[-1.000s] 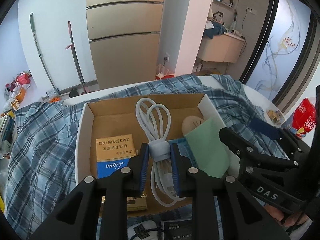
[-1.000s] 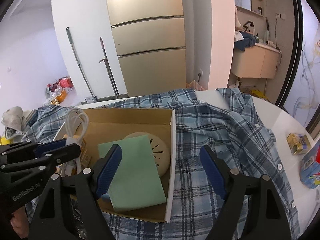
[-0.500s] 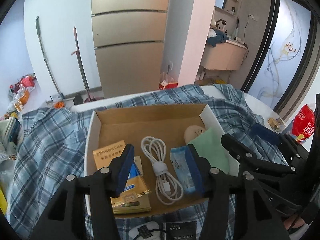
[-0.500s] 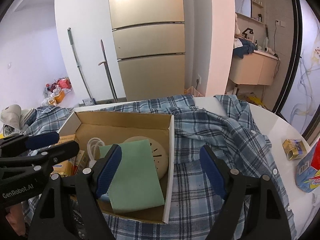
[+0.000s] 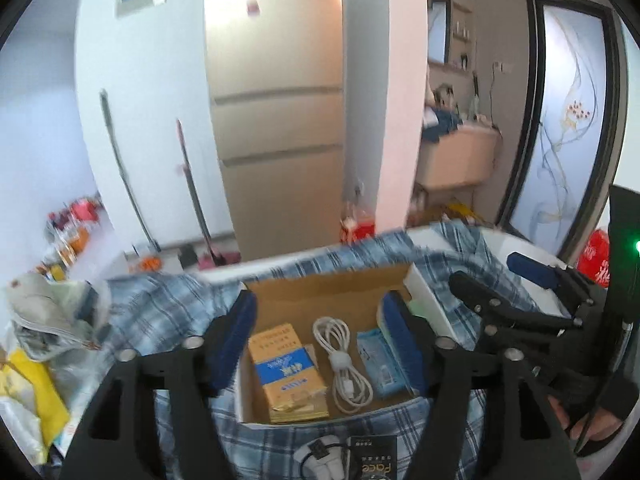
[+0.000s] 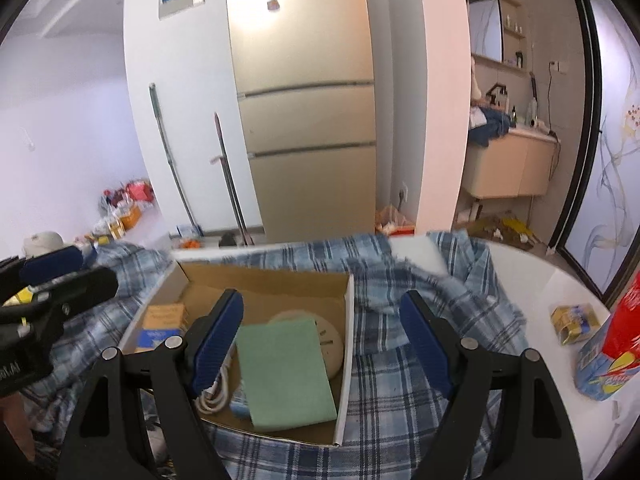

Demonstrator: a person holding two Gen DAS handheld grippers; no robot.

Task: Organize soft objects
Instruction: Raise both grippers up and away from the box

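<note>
An open cardboard box point(image 5: 332, 300) point(image 6: 264, 284) lies on a blue plaid shirt point(image 5: 168, 304) point(image 6: 420, 360). In it are a coiled white cable point(image 5: 342, 356), a yellow and blue carton point(image 5: 286, 364), a blue wipes pack point(image 5: 380, 360), a green cloth point(image 6: 280, 364) and a beige round disc point(image 6: 332, 344). My left gripper point(image 5: 320, 344) is open and empty above the box. My right gripper point(image 6: 320, 340) is open and empty over the box's right side.
A white charger point(image 5: 320, 452) and a black box point(image 5: 372, 460) lie in front of the cardboard box. A red snack bag point(image 6: 616, 340) and a small yellow packet point(image 6: 572, 322) sit on the white table at right. Bags and clutter point(image 5: 36, 340) lie at left.
My left gripper let go of the white cable, which now lies in the box, then opened wide and drew back and up. The right gripper also lifted a little and stayed open.
</note>
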